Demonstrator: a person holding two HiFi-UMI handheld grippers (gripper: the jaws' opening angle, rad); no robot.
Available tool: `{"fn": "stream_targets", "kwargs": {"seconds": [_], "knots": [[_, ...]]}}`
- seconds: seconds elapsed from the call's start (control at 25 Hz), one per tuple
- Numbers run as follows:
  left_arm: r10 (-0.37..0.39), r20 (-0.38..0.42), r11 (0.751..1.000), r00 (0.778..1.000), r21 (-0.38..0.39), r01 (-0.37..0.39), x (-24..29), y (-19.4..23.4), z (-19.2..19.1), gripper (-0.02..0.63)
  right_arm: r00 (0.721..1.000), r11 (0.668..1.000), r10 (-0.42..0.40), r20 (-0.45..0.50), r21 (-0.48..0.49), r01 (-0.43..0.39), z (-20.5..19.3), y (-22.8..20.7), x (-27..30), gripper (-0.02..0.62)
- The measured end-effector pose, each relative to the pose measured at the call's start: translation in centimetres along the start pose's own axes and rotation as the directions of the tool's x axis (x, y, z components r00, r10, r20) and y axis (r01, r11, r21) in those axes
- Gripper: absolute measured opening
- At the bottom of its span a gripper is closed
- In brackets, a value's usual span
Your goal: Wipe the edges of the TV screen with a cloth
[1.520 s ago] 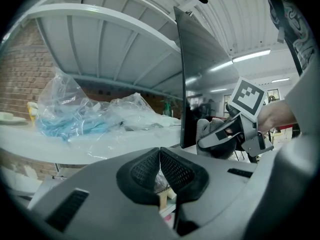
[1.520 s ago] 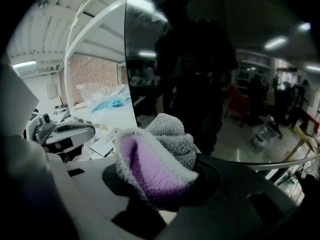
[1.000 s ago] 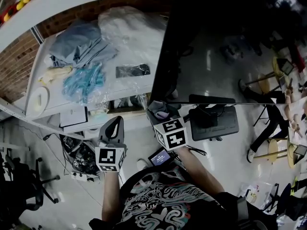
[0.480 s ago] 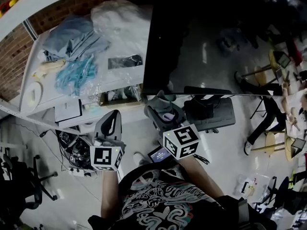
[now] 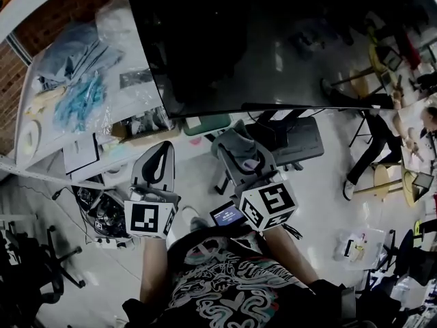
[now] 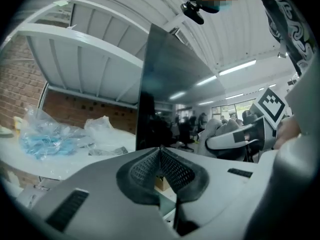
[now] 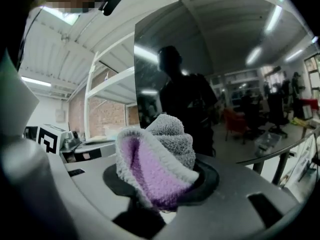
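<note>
The TV screen (image 5: 259, 39) is a big dark panel filling the top of the head view, its bottom edge running just above both grippers. My right gripper (image 5: 242, 152) is shut on a grey and purple cloth (image 5: 250, 163), a short way below that edge and apart from it. In the right gripper view the cloth (image 7: 160, 154) bulges out of the shut right gripper (image 7: 157, 184), with the TV screen (image 7: 210, 74) ahead. My left gripper (image 5: 161, 153) hangs to the left, lower than the screen. The left gripper (image 6: 160, 156) is shut and empty, facing the TV screen's (image 6: 165, 84) left edge.
A white shelf table (image 5: 41, 121) at the left holds plastic bags with blue items (image 5: 75, 101). The TV's dark stand base (image 5: 293, 139) lies under the screen. Cables and a power strip (image 5: 102, 214) sit on the floor, with an office chair (image 5: 27, 272) at lower left.
The head view has swung, so the screen now spreads further left across the top. The right gripper with the cloth has dropped from the screen's lower left corner to below the bottom edge.
</note>
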State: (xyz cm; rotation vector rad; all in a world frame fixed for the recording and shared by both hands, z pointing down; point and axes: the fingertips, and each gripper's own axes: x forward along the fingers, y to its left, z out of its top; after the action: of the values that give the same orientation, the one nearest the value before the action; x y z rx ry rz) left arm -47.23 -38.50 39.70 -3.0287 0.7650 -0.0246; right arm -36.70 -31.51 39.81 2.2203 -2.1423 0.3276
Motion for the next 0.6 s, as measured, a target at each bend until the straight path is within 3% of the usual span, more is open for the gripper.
{"fn": "stream_targets", "kwargs": {"seconds": [0.6], "knots": [[0.094,0.025,0.995,0.995,0.026,-0.094,-3.4,-8.6,2.2,0.018,0.998,0.997,0.064,0.019,0.04,-0.064,0.3,-3.7,-10.5,0.193]]}}
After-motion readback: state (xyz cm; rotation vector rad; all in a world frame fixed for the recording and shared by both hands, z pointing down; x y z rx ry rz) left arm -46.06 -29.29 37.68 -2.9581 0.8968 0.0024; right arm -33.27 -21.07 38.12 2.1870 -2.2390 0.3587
